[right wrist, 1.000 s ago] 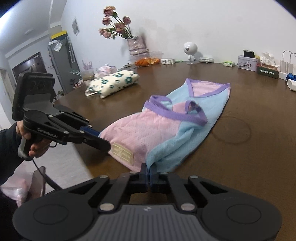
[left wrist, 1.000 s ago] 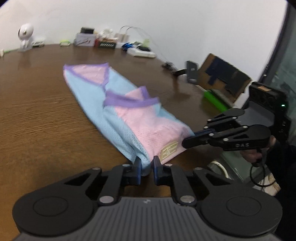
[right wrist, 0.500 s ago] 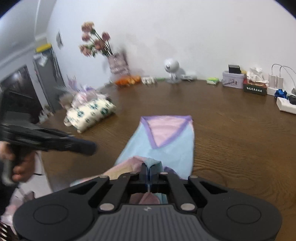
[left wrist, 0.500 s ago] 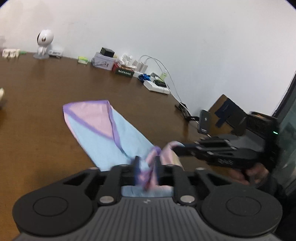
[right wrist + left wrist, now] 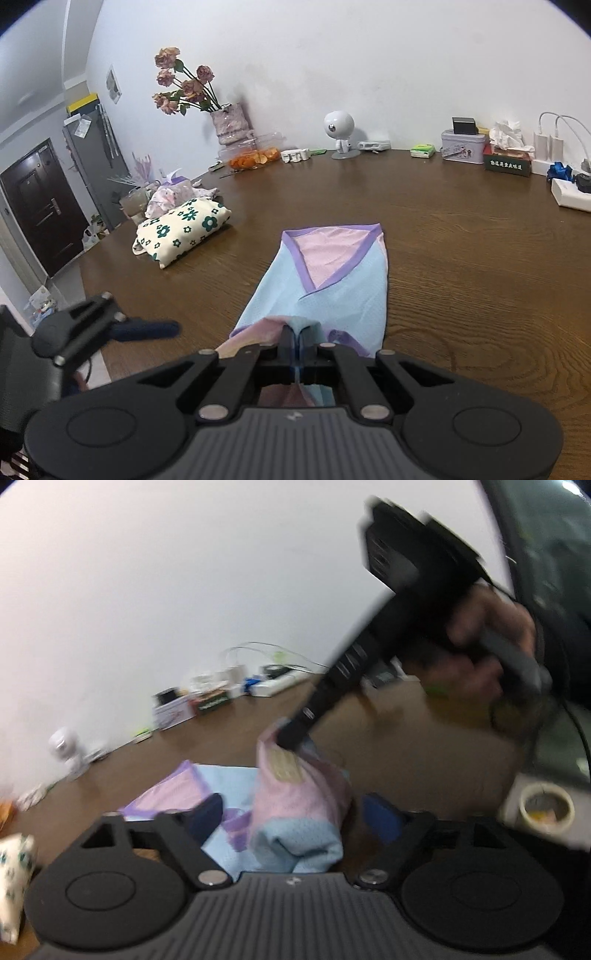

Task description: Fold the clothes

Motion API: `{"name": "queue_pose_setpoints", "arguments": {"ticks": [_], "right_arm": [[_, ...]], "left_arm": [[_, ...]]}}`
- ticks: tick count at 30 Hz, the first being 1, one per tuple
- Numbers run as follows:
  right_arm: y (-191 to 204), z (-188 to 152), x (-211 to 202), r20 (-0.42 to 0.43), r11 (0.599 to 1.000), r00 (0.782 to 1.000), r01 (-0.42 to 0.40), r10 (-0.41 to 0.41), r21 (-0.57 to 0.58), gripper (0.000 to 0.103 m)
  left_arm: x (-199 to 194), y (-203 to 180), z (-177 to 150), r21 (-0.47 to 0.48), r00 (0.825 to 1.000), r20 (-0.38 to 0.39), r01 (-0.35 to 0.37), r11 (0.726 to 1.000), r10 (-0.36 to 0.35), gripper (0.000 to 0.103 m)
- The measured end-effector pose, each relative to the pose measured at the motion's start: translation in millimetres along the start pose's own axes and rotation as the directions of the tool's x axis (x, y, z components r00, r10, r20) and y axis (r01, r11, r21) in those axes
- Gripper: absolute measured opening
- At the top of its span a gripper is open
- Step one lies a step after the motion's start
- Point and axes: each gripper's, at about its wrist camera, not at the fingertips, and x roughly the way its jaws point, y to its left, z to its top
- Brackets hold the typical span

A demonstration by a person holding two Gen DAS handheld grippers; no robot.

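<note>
A light blue and pink mesh top with purple trim (image 5: 332,273) lies on the brown table (image 5: 480,258), its near hem lifted. My right gripper (image 5: 299,343) is shut on that hem; in the left wrist view it (image 5: 295,734) holds up the pink corner with the label (image 5: 284,768). My left gripper (image 5: 295,812) is open, its jaws wide apart on either side of the hanging folded cloth (image 5: 303,812), not pinching it. It also shows at the left of the right wrist view (image 5: 147,328).
A folded cream cloth with green flowers (image 5: 181,229) lies at the left. A vase of flowers (image 5: 229,122), a white robot figure (image 5: 340,129), a tin (image 5: 461,146), chargers and a power strip (image 5: 569,192) line the far edge.
Both grippers lifted the near hem up and forward over the garment. My left gripper has opened and let go of the cloth; the right one still holds it.
</note>
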Motion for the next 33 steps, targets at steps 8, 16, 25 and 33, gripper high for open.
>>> {"name": "queue_pose_setpoints", "arguments": {"ticks": [8,16,25,33], "right_arm": [[25.6,-27.5,-39.4,0.053,0.949,0.998,-0.025,0.044,-0.313,0.065],[56.6,-52.5,-39.5,0.095,0.649,0.995,0.055,0.027,-0.759,0.082],[59.1,-58.3,3.9,-0.168,0.560,0.968,-0.246,0.188,-0.791,0.010],[43.7,-38.0,-36.3,-0.146,0.734,0.906,-0.410,0.398,-0.541,0.003]], "left_arm": [[-1.0,56.1,3.3,-0.149,0.981,-0.010,0.190,0.970,-0.194,0.014],[-24.9,58.3,-4.5,-0.108,0.949,0.018,0.316,0.943,-0.316,0.014],[-43.8,63.1,-19.1,-0.087,0.936,0.050,0.351,0.933,-0.347,0.014],[-29.3,114.1,-10.4,-0.322,0.886,0.102,0.460,0.827,-0.453,0.015]]}}
